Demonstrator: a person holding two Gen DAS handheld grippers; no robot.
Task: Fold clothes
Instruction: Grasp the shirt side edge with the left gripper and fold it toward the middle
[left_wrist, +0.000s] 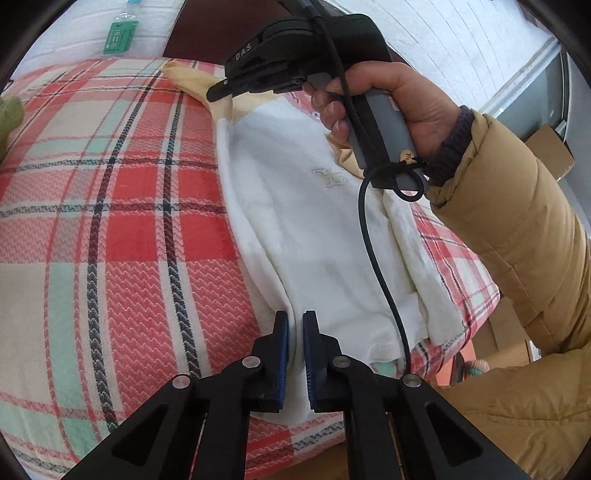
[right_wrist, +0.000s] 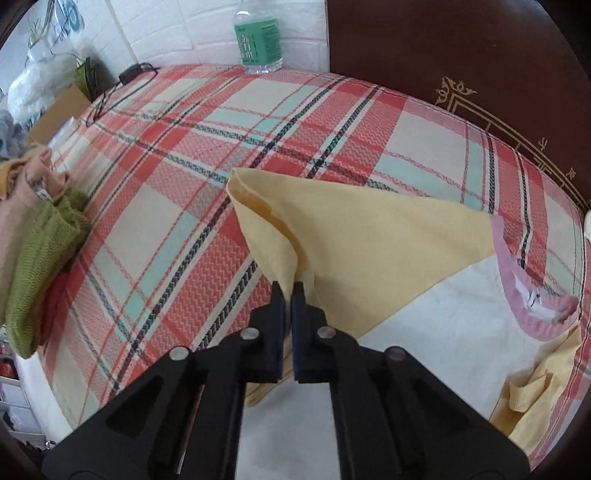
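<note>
The right gripper (right_wrist: 288, 291) is pinching the yellow sleeve (right_wrist: 351, 236) of the white shirt (left_wrist: 317, 229), which is lying across the plaid blanket (left_wrist: 110, 221). The left gripper (left_wrist: 295, 325) is closing on the shirt's hem edge; white cloth is sitting between its blue pads (left_wrist: 283, 362), though how firmly is hard to judge. To fold well, the sleeve should be carried inward over the white body while the hem side is being held flat, keeping the pink collar (right_wrist: 517, 295) straight and the fold edge smooth.

Your plaid bed cover (right_wrist: 177, 229) carries everything — white shirt (right_wrist: 436, 317), green knit (right_wrist: 44, 254) left of it, water bottle (right_wrist: 258, 40) behind.
</note>
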